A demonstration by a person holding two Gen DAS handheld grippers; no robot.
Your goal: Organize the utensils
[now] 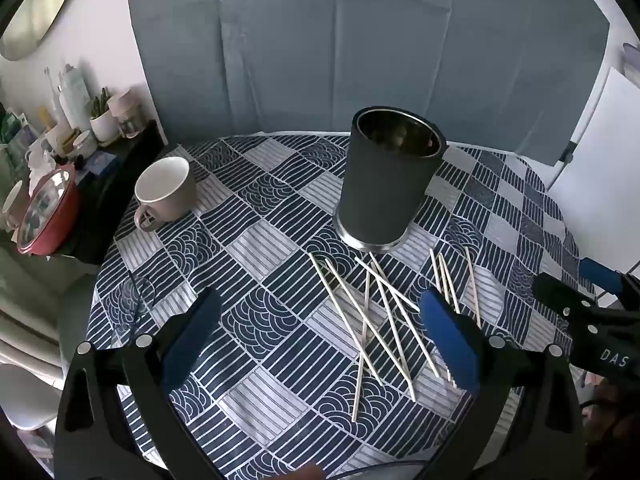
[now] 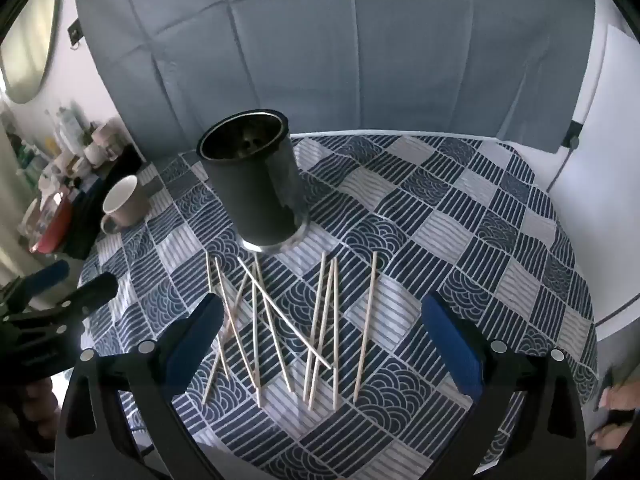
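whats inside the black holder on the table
Nothing visible stands in the black holder: only its dark, shiny inner wall shows, with no sticks above the rim. Its bottom is too dark to be sure of. All the wooden sticks lie on the tablecloth in front of it.

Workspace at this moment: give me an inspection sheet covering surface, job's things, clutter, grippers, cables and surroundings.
Surface: round table under a blue and white patterned cloth.
Job's things: dark cylindrical holder, upright, no sticks in it; wooden sticks scattered flat in front of it, several crossing.
Clutter: beige mug standing near the table's left edge, apart from the sticks.
Grippers: left gripper open, above the sticks, holding nothing; right gripper open, above the sticks, holding nothing.
Cables: thin dark cable lying on the cloth at the left.
Surroundings: grey-blue backdrop sheet behind the table; crowded side shelf with bottles, a potted plant and a red bowl.
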